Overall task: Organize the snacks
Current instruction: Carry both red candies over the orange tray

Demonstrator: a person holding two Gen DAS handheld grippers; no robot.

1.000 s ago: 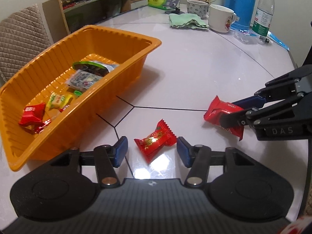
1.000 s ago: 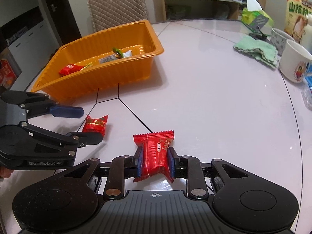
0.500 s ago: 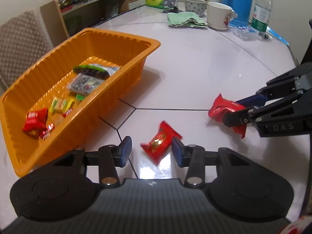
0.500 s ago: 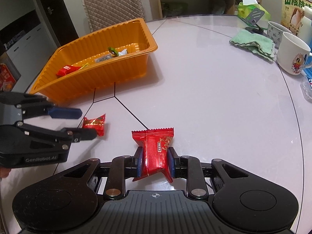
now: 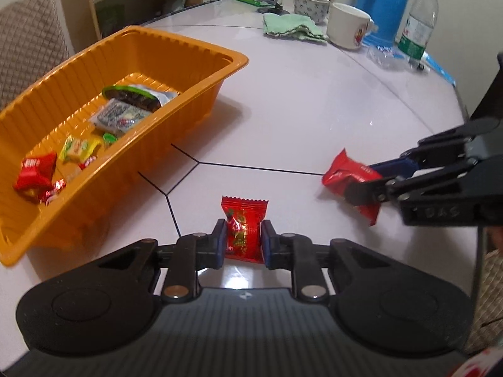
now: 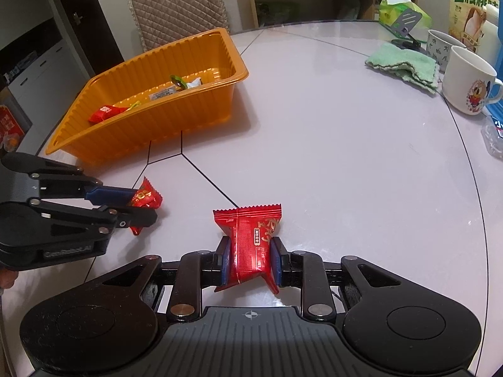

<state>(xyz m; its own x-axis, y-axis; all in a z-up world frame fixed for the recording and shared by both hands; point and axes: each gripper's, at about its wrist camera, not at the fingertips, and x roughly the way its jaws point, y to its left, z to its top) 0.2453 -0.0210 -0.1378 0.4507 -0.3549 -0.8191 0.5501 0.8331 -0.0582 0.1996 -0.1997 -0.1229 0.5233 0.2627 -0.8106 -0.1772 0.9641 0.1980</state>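
My left gripper (image 5: 242,232) is shut on a small red candy (image 5: 244,212), held upright just above the white table; the right wrist view shows that left gripper (image 6: 143,205) from the side with the candy (image 6: 150,195) in its tips. My right gripper (image 6: 250,257) is shut on a larger red snack packet (image 6: 253,229), and in the left wrist view this right gripper (image 5: 364,179) holds the packet (image 5: 341,171) low over the table. An orange tray (image 5: 188,41) with several wrapped snacks lies to the left, also seen as the orange tray (image 6: 176,116) beyond both grippers.
A green cloth (image 6: 404,64), two mugs (image 6: 468,81), a blue flask (image 5: 382,3) and a water bottle (image 5: 419,25) crowd the far right of the table. A quilted chair (image 6: 179,6) and a shelf stand behind the tray.
My left gripper closed its jaws on the small red candy, which turned upright between the pads. The right gripper kept its grip on the red packet and stayed put.
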